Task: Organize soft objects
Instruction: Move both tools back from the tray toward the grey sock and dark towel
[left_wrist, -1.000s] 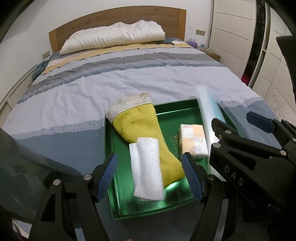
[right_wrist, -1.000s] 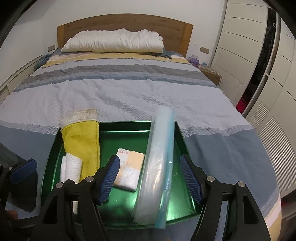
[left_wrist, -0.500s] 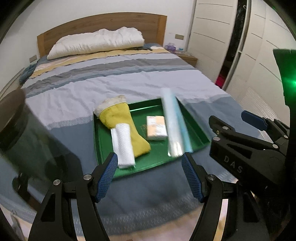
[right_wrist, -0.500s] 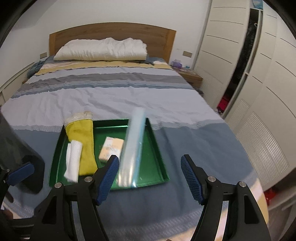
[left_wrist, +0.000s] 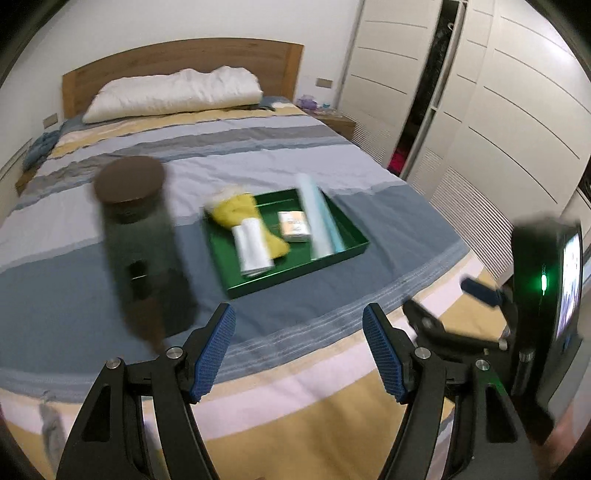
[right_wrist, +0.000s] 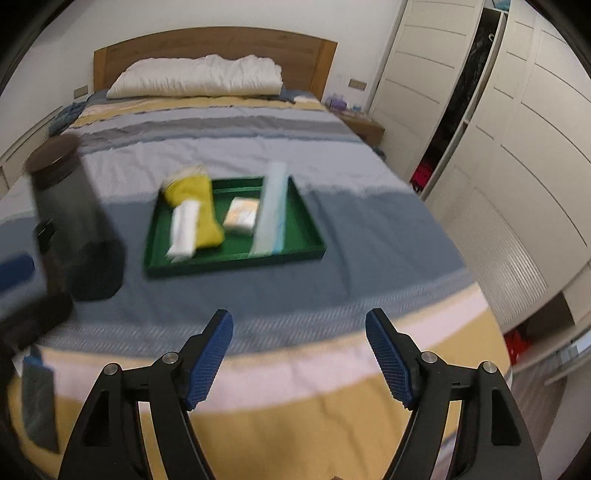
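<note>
A green tray (left_wrist: 343, 254) (right_wrist: 303, 254) lies on the striped bed. In it lie a yellow cloth (left_wrist: 243, 210) (right_wrist: 201, 206), a white rolled cloth (left_wrist: 253, 247) (right_wrist: 183, 232), a tissue pack (left_wrist: 293, 227) (right_wrist: 240, 216) and a long pale blue plastic roll (left_wrist: 317, 221) (right_wrist: 271, 210). My left gripper (left_wrist: 299, 354) is open and empty, well back from the tray over the bed's foot. My right gripper (right_wrist: 299, 360) is open and empty too; its body shows at the right of the left wrist view (left_wrist: 480, 291).
A tall dark jar with a brown lid (left_wrist: 136, 236) (right_wrist: 70, 218) stands on the bed left of the tray. A white pillow (left_wrist: 173, 92) lies at the headboard. White wardrobe doors (right_wrist: 517, 129) line the right side. A nightstand (right_wrist: 362, 125) is beside the bed.
Both grippers have pulled back from the tray toward the foot of the bed. The tray looks smaller and farther. The dark jar has come fully into view at the left.
</note>
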